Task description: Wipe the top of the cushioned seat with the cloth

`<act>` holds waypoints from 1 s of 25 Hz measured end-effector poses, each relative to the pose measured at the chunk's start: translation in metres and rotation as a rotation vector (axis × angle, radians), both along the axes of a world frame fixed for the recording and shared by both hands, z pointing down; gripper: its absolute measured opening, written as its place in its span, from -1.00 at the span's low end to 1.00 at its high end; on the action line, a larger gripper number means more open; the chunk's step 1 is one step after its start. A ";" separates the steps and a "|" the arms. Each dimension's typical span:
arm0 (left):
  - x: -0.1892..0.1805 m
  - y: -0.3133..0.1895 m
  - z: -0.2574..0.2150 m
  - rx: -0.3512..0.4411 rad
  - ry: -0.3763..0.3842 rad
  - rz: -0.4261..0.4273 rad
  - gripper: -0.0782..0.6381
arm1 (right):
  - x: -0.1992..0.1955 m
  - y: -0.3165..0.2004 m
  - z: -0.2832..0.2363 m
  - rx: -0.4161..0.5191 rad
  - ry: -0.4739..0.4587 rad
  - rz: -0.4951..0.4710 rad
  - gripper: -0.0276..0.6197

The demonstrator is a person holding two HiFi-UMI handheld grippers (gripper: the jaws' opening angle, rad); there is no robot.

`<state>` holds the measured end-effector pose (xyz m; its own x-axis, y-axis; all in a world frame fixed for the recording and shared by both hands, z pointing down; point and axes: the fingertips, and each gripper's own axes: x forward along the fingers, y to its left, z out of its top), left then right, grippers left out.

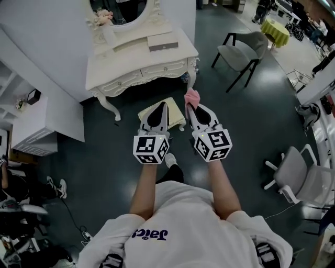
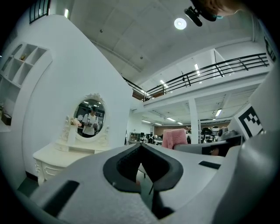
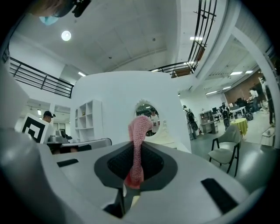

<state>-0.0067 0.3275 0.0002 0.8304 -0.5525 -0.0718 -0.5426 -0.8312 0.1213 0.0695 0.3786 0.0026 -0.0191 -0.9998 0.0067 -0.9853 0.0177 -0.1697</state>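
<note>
A pale yellow cushioned seat (image 1: 178,110) stands on the dark floor in front of the dressing table, partly hidden under both grippers. My right gripper (image 1: 190,106) is shut on a pink cloth (image 1: 192,96) that sticks up past its tips; in the right gripper view the pink cloth (image 3: 137,144) stands pinched between the jaws. My left gripper (image 1: 164,104) hovers over the seat with its jaws together and nothing in them; the left gripper (image 2: 142,154) points level across the room, where the pink cloth (image 2: 174,138) shows to the right.
A cream dressing table (image 1: 141,65) with an oval mirror (image 1: 121,11) stands just beyond the seat. A grey chair (image 1: 242,53) is at the back right, a white office chair (image 1: 296,175) at the right, white shelving (image 1: 31,120) at the left.
</note>
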 end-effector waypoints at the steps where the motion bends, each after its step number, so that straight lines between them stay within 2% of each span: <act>1: 0.001 -0.017 -0.001 -0.002 -0.001 -0.010 -0.75 | 0.001 -0.017 -0.001 -0.004 -0.001 -0.012 -0.83; 8: -0.004 -0.121 0.026 -0.064 -0.023 -0.096 -0.75 | 0.001 -0.127 0.028 -0.091 -0.031 -0.104 -0.83; 16: -0.030 -0.227 0.104 -0.229 -0.054 -0.211 -0.75 | -0.009 -0.235 0.107 -0.278 -0.090 -0.184 -0.83; 21: -0.039 -0.246 0.170 -0.346 -0.093 -0.258 -0.75 | -0.012 -0.260 0.183 -0.455 -0.144 -0.237 -0.83; 25: -0.038 -0.260 0.216 -0.403 -0.106 -0.306 -0.75 | -0.010 -0.279 0.234 -0.549 -0.180 -0.295 -0.83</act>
<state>-0.0444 0.0678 0.2159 0.6173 -0.7381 0.2724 -0.7805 -0.5309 0.3301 0.0598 0.0995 0.2368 -0.3410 -0.8047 0.4861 -0.9076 0.1470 -0.3933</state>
